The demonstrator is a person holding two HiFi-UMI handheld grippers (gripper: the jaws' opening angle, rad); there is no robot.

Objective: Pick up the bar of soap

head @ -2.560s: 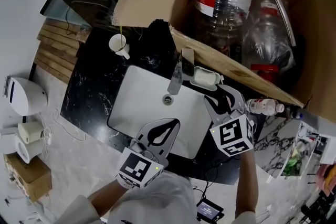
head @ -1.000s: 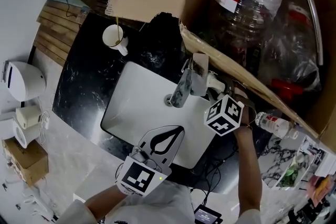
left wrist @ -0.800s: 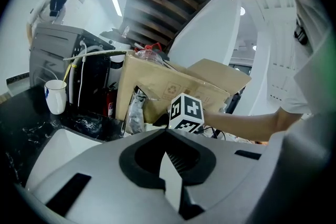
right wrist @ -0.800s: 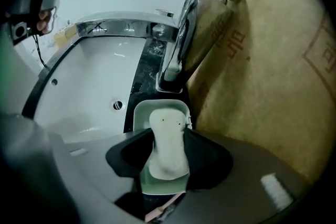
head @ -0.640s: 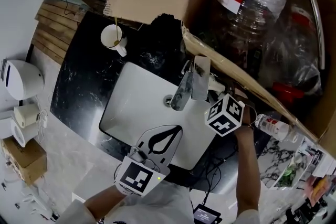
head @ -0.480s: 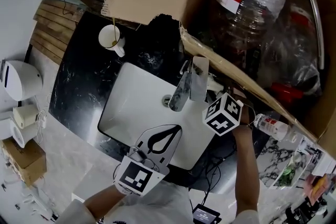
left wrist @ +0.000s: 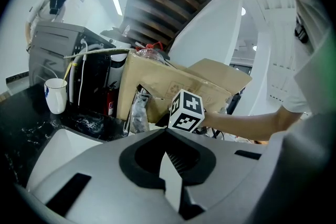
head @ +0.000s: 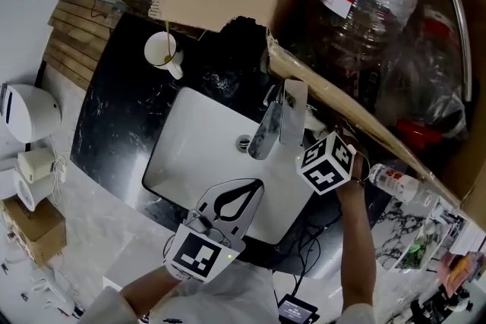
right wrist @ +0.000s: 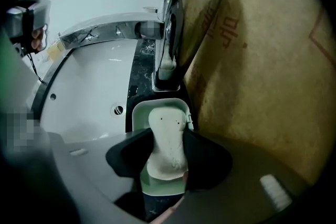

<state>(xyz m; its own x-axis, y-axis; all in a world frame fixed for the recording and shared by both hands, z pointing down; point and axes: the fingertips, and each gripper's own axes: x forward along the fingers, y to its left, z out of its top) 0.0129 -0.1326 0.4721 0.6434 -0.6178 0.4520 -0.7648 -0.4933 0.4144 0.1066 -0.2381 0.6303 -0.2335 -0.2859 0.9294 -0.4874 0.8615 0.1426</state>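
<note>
Right gripper (right wrist: pixel 168 136) has swung from the sink's (head: pixel 190 140) near side up behind the faucet (head: pixel 263 134)! The head view loses the target under the marker cube (head: pixel 328 163), but the right gripper view nails it: the bar of soap (right wrist: pixel 167 113) lies in its green dish (right wrist: pixel 137 113), straddled by wide jaws that have just eased wider. Left gripper (head: pixel 255 187) hovers over the sink, jaws together, empty.
</note>
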